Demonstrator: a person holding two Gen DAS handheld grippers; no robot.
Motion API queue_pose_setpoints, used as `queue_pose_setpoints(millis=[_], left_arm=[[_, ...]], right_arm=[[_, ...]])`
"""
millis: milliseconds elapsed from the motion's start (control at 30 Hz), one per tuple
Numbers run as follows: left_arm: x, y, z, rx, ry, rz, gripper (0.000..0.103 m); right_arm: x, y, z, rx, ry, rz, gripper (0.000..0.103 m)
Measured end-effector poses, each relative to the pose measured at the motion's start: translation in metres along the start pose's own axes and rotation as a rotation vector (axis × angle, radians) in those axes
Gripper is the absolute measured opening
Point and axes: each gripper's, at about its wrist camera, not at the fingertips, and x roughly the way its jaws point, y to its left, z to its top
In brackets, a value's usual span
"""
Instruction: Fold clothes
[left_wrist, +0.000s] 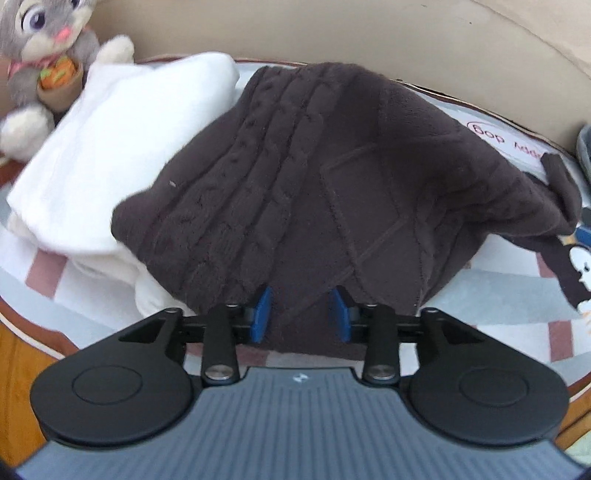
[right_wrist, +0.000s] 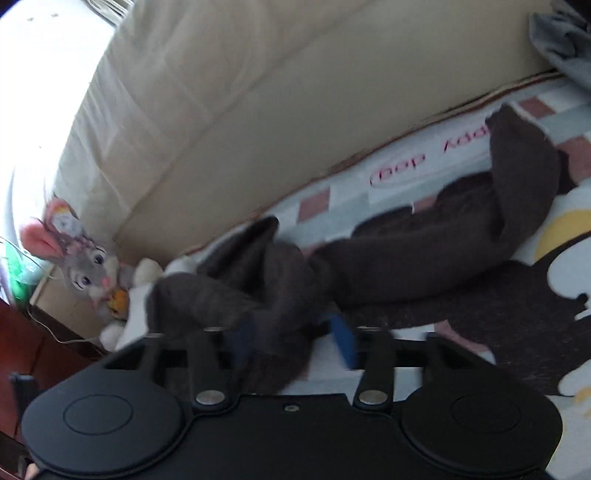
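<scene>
A dark brown cable-knit sweater (left_wrist: 314, 166) lies bunched on the patterned blanket (left_wrist: 498, 295). Its near hem hangs between the blue pads (left_wrist: 262, 314) of my left gripper (left_wrist: 301, 314). The jaws stand apart and the pads do not press the cloth. In the right wrist view the same sweater (right_wrist: 424, 266) trails a long sleeve to the right. A fold of it sits between the fingers of my right gripper (right_wrist: 293, 343), whose jaws are wide apart. That view is blurred. A folded white garment (left_wrist: 122, 147) lies against the sweater's left side.
A grey plush bunny (left_wrist: 44, 44) (right_wrist: 88, 266) sits at the far left corner against a beige cushion back (left_wrist: 332, 29). Grey cloth (right_wrist: 565, 37) lies at the far right. The blanket (right_wrist: 332, 192) ends at a wooden edge (left_wrist: 14, 362) on the left.
</scene>
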Motion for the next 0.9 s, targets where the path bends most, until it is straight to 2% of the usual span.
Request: queue_pose_setpoints(millis=[100, 133, 267, 300, 333, 367, 433, 500, 600, 667, 700, 800, 833, 900], left_arm=[[-0.004, -0.007, -0.002, 0.008, 0.06, 0.008, 0.046], [-0.012, -0.01, -0.004, 0.017, 0.055, 0.032, 0.046], [-0.042, -0.016, -0.013, 0.032, 0.006, 0.076, 0.051], [-0.047, -0.016, -0.014, 0.025, 0.001, 0.078, 0.051], [-0.051, -0.016, -0.014, 0.005, -0.009, 0.087, 0.051], [-0.057, -0.016, -0.016, -0.021, -0.026, 0.11, 0.051], [-0.068, -0.015, -0.019, -0.059, -0.064, 0.128, 0.051], [-0.08, -0.011, -0.02, -0.109, -0.087, 0.081, 0.052], [-0.086, -0.012, -0.015, -0.148, -0.107, 0.037, 0.052], [-0.089, -0.019, -0.011, -0.142, -0.126, 0.034, 0.056], [-0.088, -0.023, -0.011, -0.13, -0.13, 0.026, 0.063], [-0.075, -0.036, -0.01, -0.113, -0.129, -0.021, 0.068], [-0.069, -0.04, -0.009, -0.11, -0.122, -0.038, 0.068], [-0.048, -0.049, -0.006, -0.112, -0.082, -0.069, 0.068]], right_arm=[[0.019, -0.018, 0.006, 0.168, -0.014, 0.094, 0.07], [0.027, -0.023, 0.008, 0.227, -0.005, 0.122, 0.071], [0.078, -0.033, 0.013, 0.391, 0.136, 0.158, 0.072], [0.088, -0.029, 0.012, 0.388, 0.142, 0.15, 0.068], [0.095, -0.022, 0.011, 0.377, 0.126, 0.166, 0.025], [0.097, -0.013, 0.01, 0.362, 0.09, 0.209, 0.01], [0.091, 0.013, 0.015, 0.333, 0.016, 0.28, 0.009], [0.068, 0.047, 0.03, 0.272, -0.066, 0.362, 0.01], [0.016, 0.079, 0.06, 0.262, -0.204, 0.512, 0.01], [-0.032, 0.096, 0.072, 0.16, -0.328, 0.53, 0.009], [-0.057, 0.103, 0.071, 0.076, -0.407, 0.483, 0.009], [-0.132, 0.119, 0.04, -0.245, -0.699, 0.098, 0.009], [-0.147, 0.119, 0.031, -0.323, -0.751, -0.052, 0.009], [-0.141, 0.096, 0.016, -0.358, -0.686, -0.381, 0.014]])
